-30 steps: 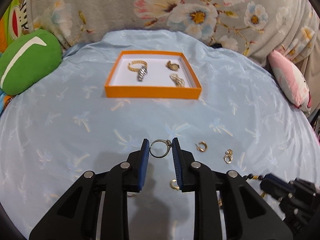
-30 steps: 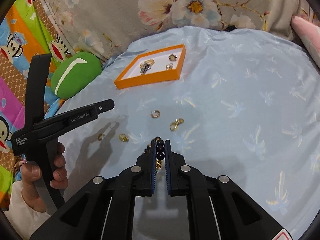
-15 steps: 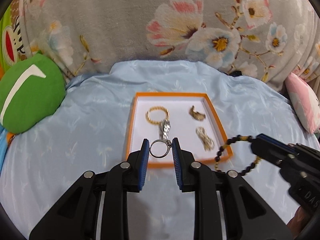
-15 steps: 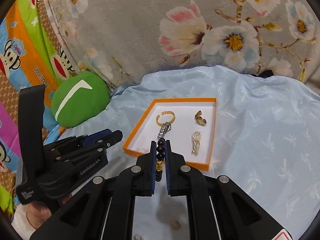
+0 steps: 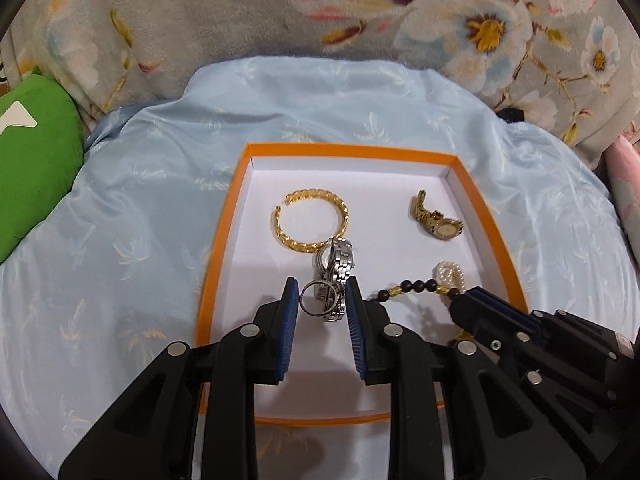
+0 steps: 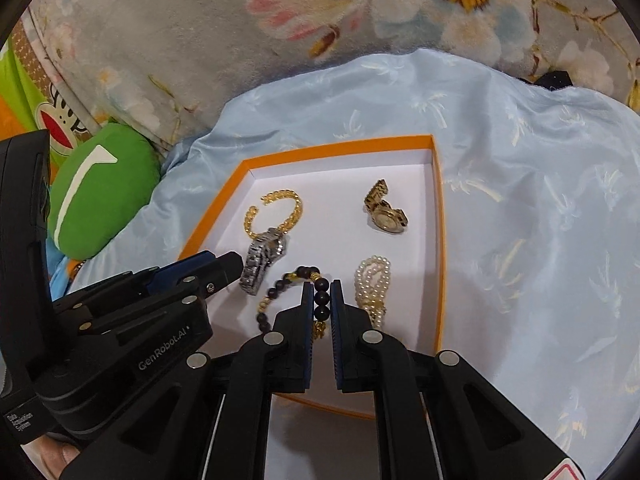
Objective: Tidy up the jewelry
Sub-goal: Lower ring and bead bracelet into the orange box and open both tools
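An orange tray (image 5: 224, 240) (image 6: 438, 240) with a white floor lies on the blue cloth. It holds a gold bangle (image 5: 312, 220) (image 6: 276, 210), a silver watch (image 5: 338, 264) (image 6: 264, 258), a gold watch (image 5: 436, 220) (image 6: 386, 214) and a pearl bracelet (image 5: 450, 274) (image 6: 374, 280). My left gripper (image 5: 322, 304) is shut on a thin silver ring (image 5: 316, 305) above the tray's near half. My right gripper (image 6: 321, 300) is shut on a dark bead bracelet (image 6: 288, 284) (image 5: 404, 289), which hangs over the tray floor.
A green cushion (image 5: 28, 168) (image 6: 100, 196) lies left of the tray. A grey flowered blanket (image 5: 320, 12) rises behind the blue cloth (image 5: 120, 220). A pink pillow edge (image 5: 624, 184) shows at far right. The two grippers sit close side by side over the tray.
Both grippers have moved forward over the tray with their jewelry still held. The tray now fills the middle of both views.
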A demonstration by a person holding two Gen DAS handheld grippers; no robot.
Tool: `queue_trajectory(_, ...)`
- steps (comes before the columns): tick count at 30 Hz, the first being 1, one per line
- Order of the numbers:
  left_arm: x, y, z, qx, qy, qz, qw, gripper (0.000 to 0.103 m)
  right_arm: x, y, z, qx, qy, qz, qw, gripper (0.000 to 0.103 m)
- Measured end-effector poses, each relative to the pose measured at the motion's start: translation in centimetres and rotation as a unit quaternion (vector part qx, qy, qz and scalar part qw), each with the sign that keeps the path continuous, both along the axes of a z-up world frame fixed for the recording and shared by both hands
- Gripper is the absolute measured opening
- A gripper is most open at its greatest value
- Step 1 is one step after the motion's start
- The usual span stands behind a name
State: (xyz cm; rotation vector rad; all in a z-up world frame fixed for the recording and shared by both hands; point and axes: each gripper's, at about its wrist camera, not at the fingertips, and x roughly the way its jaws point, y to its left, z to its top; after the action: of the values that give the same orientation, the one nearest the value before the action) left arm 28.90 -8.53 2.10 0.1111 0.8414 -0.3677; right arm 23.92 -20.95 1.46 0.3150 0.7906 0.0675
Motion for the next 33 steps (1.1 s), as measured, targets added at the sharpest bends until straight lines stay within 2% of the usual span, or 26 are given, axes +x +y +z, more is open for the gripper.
queue_trajectory(1,0.0,-0.1,-0.2,0.003,0.001,0.001,1.0,0.033,-0.2,-0.2,0.0,0.0,-0.006,-0.005,1.0,0.01)
queue_trajectory(2,0.0,-0.1,-0.4,0.005,0.002,0.004,1.0,0.054,-0.5,-0.4,0.1,-0.001,-0.011,-0.008,1.0,0.01)
queue_trajectory(4,-0.3,0.3,-0.2,0.0,-0.009,0.015,0.9998,0.077,-1.1,-0.8,0.6,0.005,-0.022,-0.012,1.0,0.013)
queue_trajectory(5,-0.5,0.5,0.2,-0.005,-0.016,0.02,0.9997,0.078,-1.6,-1.1,1.0,0.008,-0.031,-0.015,0.999,0.013)
queue_trajectory(8,-1.8,2.2,1.9,-0.02,-0.041,0.037,0.9983,0.078,-3.5,-1.7,2.8,0.01,-0.055,-0.022,0.998,0.013)
queue_trajectory(12,-5.4,5.8,4.6,-0.045,-0.073,0.06,0.9945,0.078,-8.7,-1.7,5.1,-0.006,-0.088,-0.024,0.996,0.015)
queue_trajectory(15,-8.9,8.3,5.1,-0.038,-0.094,0.075,0.9921,0.078,-13.7,-1.4,5.5,-0.033,-0.1,-0.032,0.994,0.026)
queue_trajectory(16,-10.3,9.4,4.9,-0.036,-0.095,0.08,0.9916,0.078,-15.6,-1.2,5.2,-0.046,-0.099,-0.038,0.993,0.03)
queue_trajectory(18,-12.6,11.0,4.1,-0.038,-0.084,0.081,0.9924,0.078,-18.7,-1.1,4.3,-0.061,-0.089,-0.05,0.993,0.03)
queue_trajectory(24,-18.9,13.7,0.6,-0.057,-0.038,0.087,0.9939,0.078,-25.0,-0.8,0.5,-0.054,-0.039,-0.064,0.996,0.03)
queue_trajectory(29,-22.5,12.8,-1.5,-0.047,-0.017,0.072,0.9962,0.078,-27.0,-0.2,-0.8,-0.04,-0.021,-0.063,0.997,0.03)
queue_trajectory(33,-23.7,12.0,-1.8,-0.046,-0.016,0.061,0.9969,0.078,-27.1,0.3,-1.0,-0.043,-0.019,-0.064,0.997,0.03)
